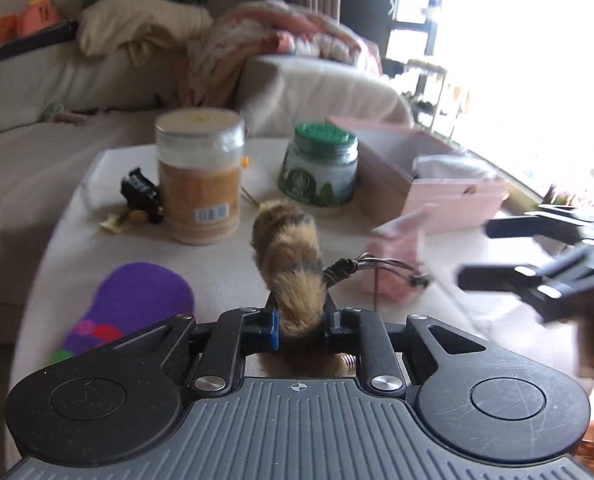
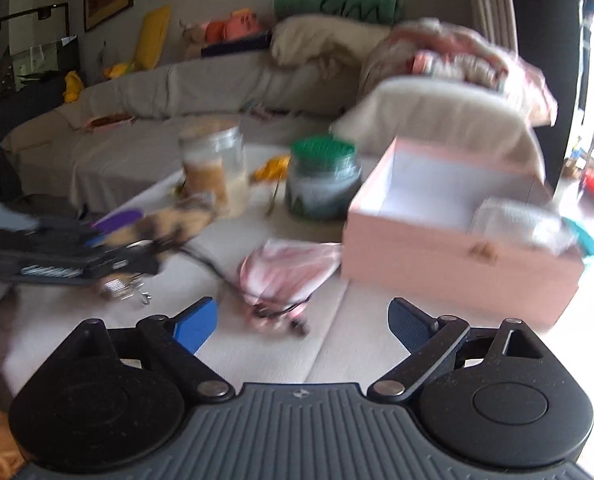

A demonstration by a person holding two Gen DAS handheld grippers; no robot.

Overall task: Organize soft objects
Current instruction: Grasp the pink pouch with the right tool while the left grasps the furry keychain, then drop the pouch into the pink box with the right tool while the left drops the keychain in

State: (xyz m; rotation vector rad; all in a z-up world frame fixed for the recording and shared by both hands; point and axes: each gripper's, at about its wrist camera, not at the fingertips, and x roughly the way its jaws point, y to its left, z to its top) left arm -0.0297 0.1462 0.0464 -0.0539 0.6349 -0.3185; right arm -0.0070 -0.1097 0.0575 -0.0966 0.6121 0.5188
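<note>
My left gripper (image 1: 301, 322) is shut on a brown striped furry tail toy (image 1: 287, 252) with a cord and metal rings, held above the table; it also shows at the left of the right wrist view (image 2: 173, 222). A pink cloth pouch (image 2: 285, 270) lies on the table in front of my right gripper (image 2: 303, 322), which is open and empty; it also shows in the left wrist view (image 1: 393, 256). An open pink box (image 2: 449, 236) with a white folded cloth (image 2: 513, 224) inside stands at the right. A purple sock (image 1: 137, 300) lies at the left.
A tall clear jar (image 1: 201, 176) and a green-lidded jar (image 1: 321, 164) stand at the table's middle back. A dark wrapper (image 1: 141, 194) and scraps lie beside the tall jar. A sofa (image 2: 177, 92) with blankets and cushions runs behind the table.
</note>
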